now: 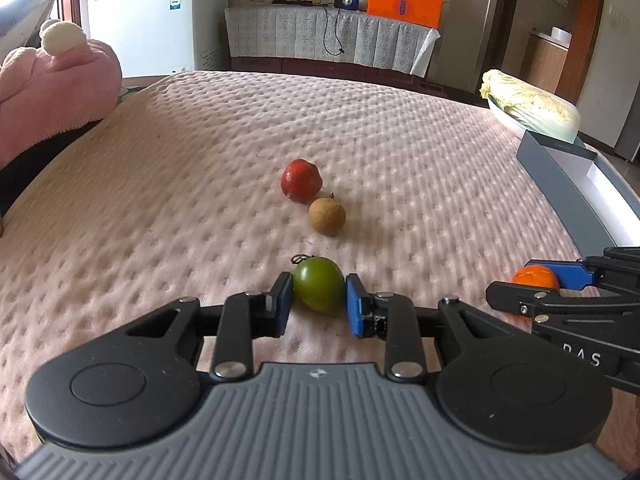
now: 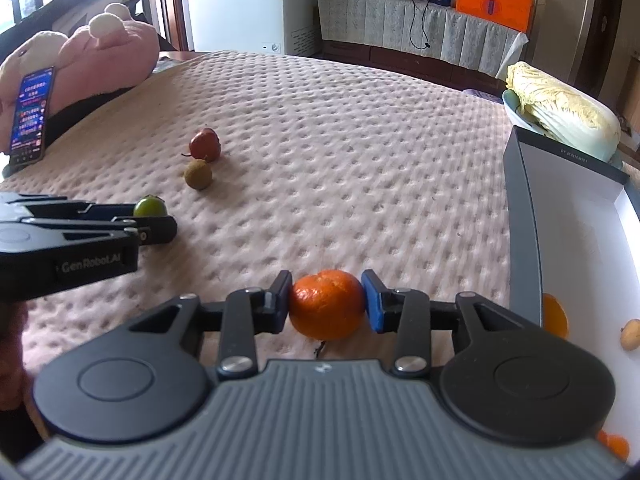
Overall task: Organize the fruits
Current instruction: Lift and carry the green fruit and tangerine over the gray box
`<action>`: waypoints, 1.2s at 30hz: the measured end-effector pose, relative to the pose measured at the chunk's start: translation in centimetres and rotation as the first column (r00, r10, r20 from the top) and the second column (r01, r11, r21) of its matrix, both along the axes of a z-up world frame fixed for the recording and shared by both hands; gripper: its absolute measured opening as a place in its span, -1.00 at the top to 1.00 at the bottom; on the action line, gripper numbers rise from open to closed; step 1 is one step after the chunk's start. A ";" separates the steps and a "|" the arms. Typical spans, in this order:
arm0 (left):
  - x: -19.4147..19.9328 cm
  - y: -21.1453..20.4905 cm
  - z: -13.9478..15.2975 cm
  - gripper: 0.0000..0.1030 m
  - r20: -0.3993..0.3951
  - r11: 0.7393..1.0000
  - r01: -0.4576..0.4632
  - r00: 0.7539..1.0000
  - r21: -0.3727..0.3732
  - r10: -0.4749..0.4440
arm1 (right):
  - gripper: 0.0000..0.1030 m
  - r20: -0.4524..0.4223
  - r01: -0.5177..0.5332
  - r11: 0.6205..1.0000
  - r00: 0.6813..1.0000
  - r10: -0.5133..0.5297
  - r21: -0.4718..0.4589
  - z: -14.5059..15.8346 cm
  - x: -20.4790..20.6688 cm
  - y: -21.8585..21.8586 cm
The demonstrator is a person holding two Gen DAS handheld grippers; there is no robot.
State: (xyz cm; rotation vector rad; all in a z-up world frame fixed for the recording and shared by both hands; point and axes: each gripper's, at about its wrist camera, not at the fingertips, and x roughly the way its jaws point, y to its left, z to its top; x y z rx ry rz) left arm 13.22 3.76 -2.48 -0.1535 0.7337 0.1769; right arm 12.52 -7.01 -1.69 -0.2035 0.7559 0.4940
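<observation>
My left gripper (image 1: 319,304) is shut on a green fruit (image 1: 319,289), low over the pink bedspread (image 1: 200,168). A brown round fruit (image 1: 327,216) and a red fruit (image 1: 301,181) lie just beyond it. My right gripper (image 2: 326,305) is shut on an orange mandarin (image 2: 327,304) near the bedspread. In the left wrist view the right gripper (image 1: 540,280) and mandarin (image 1: 535,274) show at the right. In the right wrist view the left gripper (image 2: 154,216), green fruit (image 2: 149,206), brown fruit (image 2: 198,175) and red fruit (image 2: 205,144) show at the left.
A grey box with a white inside (image 2: 580,240) stands at the right edge; it holds orange fruit (image 2: 555,316) and a small yellowish fruit (image 2: 631,334). A cabbage in a bowl (image 2: 568,116) sits behind it. A pink plush toy (image 2: 100,52) and a phone (image 2: 32,116) are at the left.
</observation>
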 end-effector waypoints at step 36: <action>0.1 -3.3 1.7 0.40 0.071 0.997 0.078 0.994 0.001 -0.078 | 0.22 0.081 -0.029 0.994 0.997 0.020 0.104 3.9 -1.6 -2.4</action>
